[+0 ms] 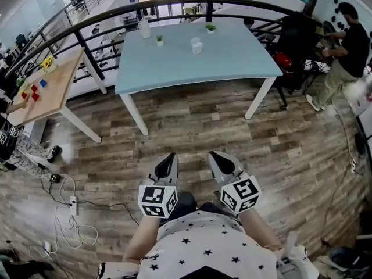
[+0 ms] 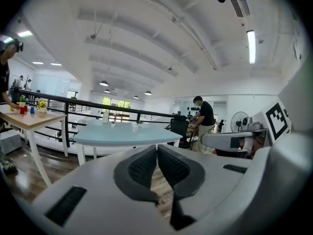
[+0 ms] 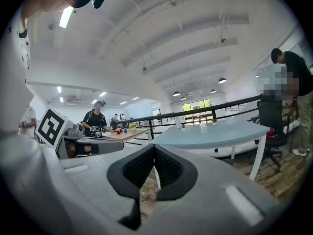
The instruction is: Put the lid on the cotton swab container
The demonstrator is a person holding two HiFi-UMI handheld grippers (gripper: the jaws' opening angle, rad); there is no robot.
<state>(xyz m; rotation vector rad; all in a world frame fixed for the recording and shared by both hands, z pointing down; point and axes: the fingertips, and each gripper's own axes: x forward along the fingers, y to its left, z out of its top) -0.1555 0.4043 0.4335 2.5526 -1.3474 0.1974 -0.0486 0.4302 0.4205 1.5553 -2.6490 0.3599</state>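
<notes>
A small clear container (image 1: pixel 197 46), seemingly the cotton swab container, stands on the far light-blue table (image 1: pixel 232 60); no lid can be made out at this distance. It also shows small in the left gripper view (image 2: pixel 135 127) and in the right gripper view (image 3: pixel 203 128). My left gripper (image 1: pixel 169 158) and right gripper (image 1: pixel 214 155) hover side by side close to my body, over the wooden floor, well short of the table. Both are shut, pads together with nothing between them (image 2: pixel 156 148) (image 3: pixel 154 149).
On the blue table also stand a white bottle (image 1: pixel 145 28) and two small potted plants (image 1: pixel 159 39) (image 1: pixel 210 28). A wooden table with coloured blocks (image 1: pixel 40 92) is at the left. A black railing (image 1: pixel 174 9) runs behind. A person (image 1: pixel 349 45) stands at the right; cables (image 1: pixel 70 214) lie on the floor.
</notes>
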